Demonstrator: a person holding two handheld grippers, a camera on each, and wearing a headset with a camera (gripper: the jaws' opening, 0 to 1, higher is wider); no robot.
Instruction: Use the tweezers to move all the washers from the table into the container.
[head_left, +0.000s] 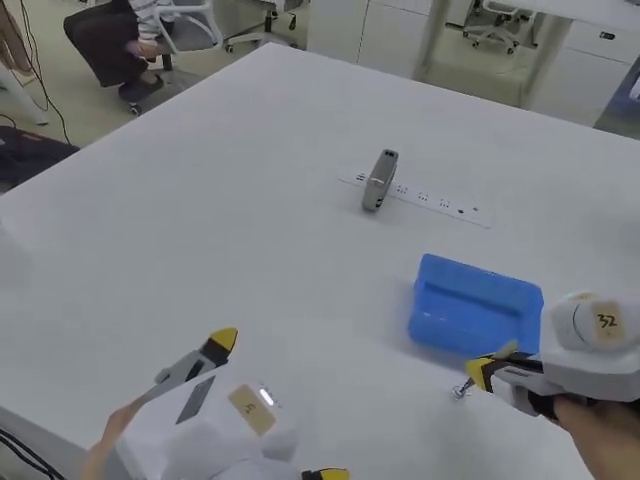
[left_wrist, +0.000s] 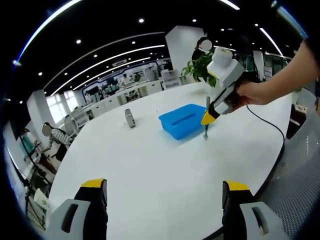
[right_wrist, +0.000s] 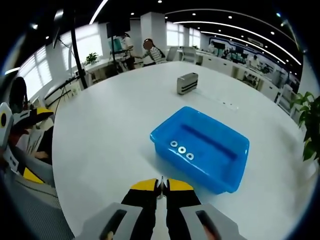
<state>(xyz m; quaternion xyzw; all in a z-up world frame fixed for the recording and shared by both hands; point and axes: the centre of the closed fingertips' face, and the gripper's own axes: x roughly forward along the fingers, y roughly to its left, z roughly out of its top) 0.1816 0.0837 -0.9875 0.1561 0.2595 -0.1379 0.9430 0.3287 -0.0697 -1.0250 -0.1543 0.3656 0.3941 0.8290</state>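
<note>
- This is a big open office.
- A wide white desk has a row of plug holes set in its top, toward the far edge.
- Wheeled chairs stand past the desk's far left corner, and a person sits there.
- More desks stand in rows behind.
- Long light strips run across the ceiling.
- Big windows and a green plant stand along the sides.

A: Tweezers, tips?
B: Too small to tell whether they grip anything. In the right gripper view, jaws hide all but a sliver.
A: Left gripper, head view?
B: Cut off by bottom edge.
A: Container, head view?
B: Contents too blurred to tell.
</note>
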